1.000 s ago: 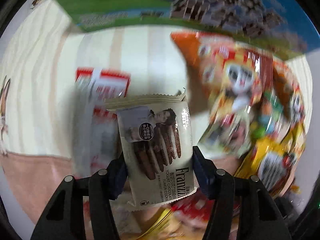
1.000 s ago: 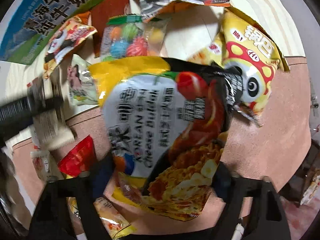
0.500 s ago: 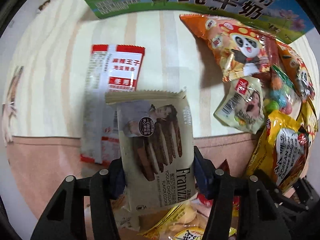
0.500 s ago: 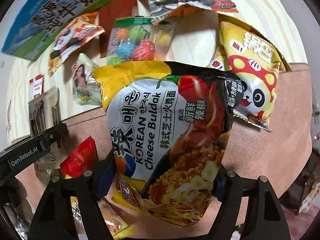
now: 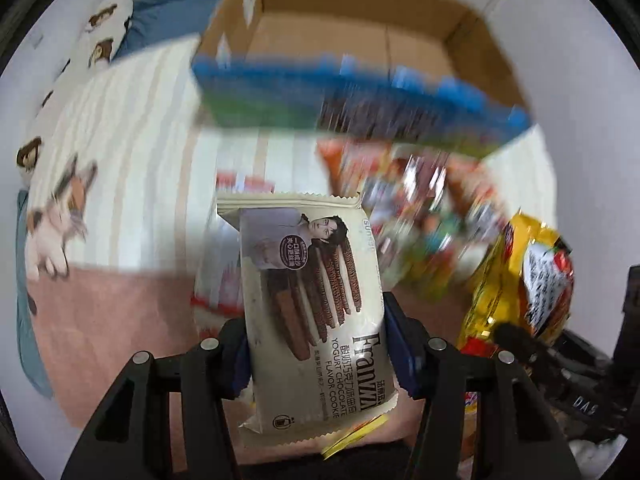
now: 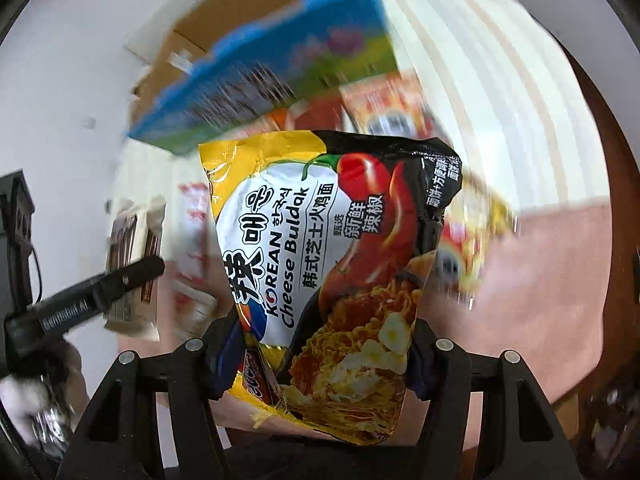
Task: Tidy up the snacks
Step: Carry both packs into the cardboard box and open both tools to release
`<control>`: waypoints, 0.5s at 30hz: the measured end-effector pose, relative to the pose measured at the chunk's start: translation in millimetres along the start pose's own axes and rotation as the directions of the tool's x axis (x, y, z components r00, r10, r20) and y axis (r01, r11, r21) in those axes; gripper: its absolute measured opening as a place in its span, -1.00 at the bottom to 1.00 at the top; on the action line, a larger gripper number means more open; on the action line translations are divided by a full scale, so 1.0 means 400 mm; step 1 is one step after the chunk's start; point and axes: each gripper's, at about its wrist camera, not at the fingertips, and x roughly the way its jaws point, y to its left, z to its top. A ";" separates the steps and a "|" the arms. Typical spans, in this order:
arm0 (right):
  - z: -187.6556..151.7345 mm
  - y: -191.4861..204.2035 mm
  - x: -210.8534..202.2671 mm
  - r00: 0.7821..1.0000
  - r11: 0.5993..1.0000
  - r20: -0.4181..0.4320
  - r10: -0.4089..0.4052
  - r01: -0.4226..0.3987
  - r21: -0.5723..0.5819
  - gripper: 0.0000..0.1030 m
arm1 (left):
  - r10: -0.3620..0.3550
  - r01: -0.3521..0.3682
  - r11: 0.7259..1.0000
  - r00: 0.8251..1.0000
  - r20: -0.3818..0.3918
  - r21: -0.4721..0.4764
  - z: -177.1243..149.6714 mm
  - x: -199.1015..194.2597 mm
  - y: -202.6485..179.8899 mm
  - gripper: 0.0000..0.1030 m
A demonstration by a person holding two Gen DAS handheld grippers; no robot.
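My left gripper (image 5: 318,340) is shut on a beige chocolate cookie packet (image 5: 308,280) and holds it upright in the air. My right gripper (image 6: 324,344) has a yellow and black cheese noodle packet (image 6: 328,240) between its pads, and its jaws are closing on it. In the left wrist view the noodle packet (image 5: 528,272) hangs at the right. The right wrist view shows the cookie packet (image 6: 132,236) at the left. An open cardboard milk box (image 5: 340,92) with blue and green print stands beyond both packets, also seen as the box (image 6: 260,80).
A blurred pile of snack bags (image 5: 420,208) lies on the striped sheet (image 5: 140,160) in front of the box. A red and white packet (image 5: 218,280) lies under the cookie packet. A pink blanket (image 5: 112,320) covers the near side, and a cat-print cushion (image 5: 56,224) sits at the left.
Both grippers have risen with their packets, so the bed and snack pile look farther away. The box's open top has come into view. The right jaws have narrowed on the noodle packet.
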 end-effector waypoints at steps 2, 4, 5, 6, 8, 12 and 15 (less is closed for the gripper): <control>0.064 0.018 -0.044 0.999 0.999 0.024 0.033 -0.032 -0.032 0.31 | -0.036 0.036 0.999 0.999 0.020 -0.003 0.061 -0.036 -0.022 0.04; 0.135 0.042 -0.080 0.997 0.996 0.054 0.062 -0.058 -0.071 0.30 | -0.052 0.051 0.999 0.998 0.045 0.015 0.133 -0.068 -0.048 0.04; 0.172 0.054 -0.096 0.995 0.994 0.070 0.073 -0.067 -0.088 0.30 | -0.050 0.049 0.999 0.997 0.055 0.023 0.179 -0.069 -0.056 0.04; 0.213 0.068 -0.109 0.993 0.992 0.085 0.079 -0.070 -0.110 0.30 | -0.043 0.041 0.999 0.997 0.067 0.036 0.229 -0.067 -0.059 0.04; 0.291 0.093 -0.117 0.991 0.986 0.107 0.075 -0.058 -0.155 0.30 | -0.035 0.032 0.998 0.996 0.083 0.046 0.317 -0.040 -0.072 0.04; 0.471 0.106 -0.072 0.993 0.982 0.117 0.031 -0.009 -0.190 0.30 | -0.008 0.005 0.999 0.997 0.074 0.046 0.471 0.001 -0.082 0.04; 0.600 0.119 0.008 0.995 0.982 0.096 -0.018 0.036 -0.184 0.30 | -0.003 0.002 1.000 0.999 0.033 0.023 0.571 0.056 -0.072 0.04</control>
